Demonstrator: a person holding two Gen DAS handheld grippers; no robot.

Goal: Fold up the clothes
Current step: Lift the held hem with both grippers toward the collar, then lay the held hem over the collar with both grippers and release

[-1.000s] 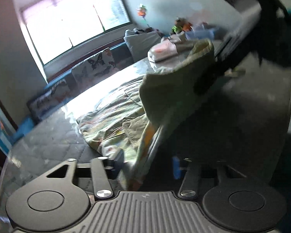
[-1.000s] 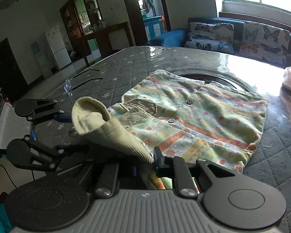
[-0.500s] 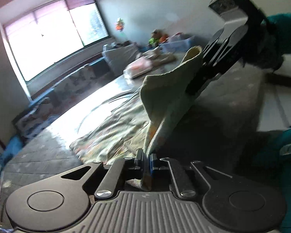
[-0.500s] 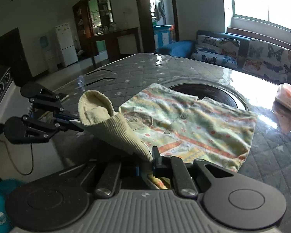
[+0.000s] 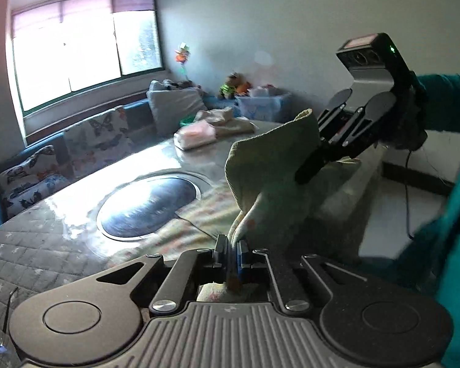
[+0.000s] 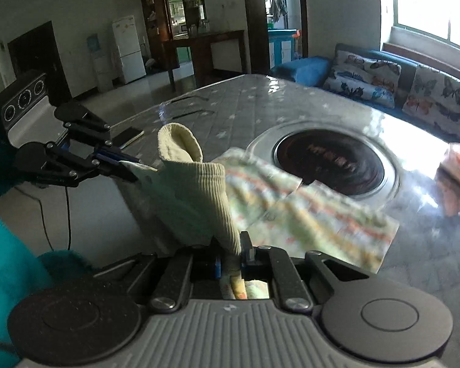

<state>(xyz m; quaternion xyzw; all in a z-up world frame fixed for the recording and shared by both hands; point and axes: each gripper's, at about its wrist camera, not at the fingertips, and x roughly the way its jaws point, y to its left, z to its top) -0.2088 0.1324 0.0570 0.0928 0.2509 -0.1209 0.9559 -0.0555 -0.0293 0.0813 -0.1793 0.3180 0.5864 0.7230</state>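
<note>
left gripper (image 5: 232, 250): clamped tight on the shirt (image 6: 306, 202) edge
right gripper (image 6: 231, 253): pinched on the ribbed hem
shirt: lifted, far part trailing on the table (image 6: 260, 101)

Ribbed cloth garment (image 6: 199, 202), glossy table (image 6: 260, 101)

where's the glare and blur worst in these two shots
Left wrist view: the window is blown out, its glare washes the table, and the garment sits backlit in shadow. Right wrist view: the garment's patterned part is smeared by motion blur, and glare whitens the table's far right. Both bend at the edges.
</note>
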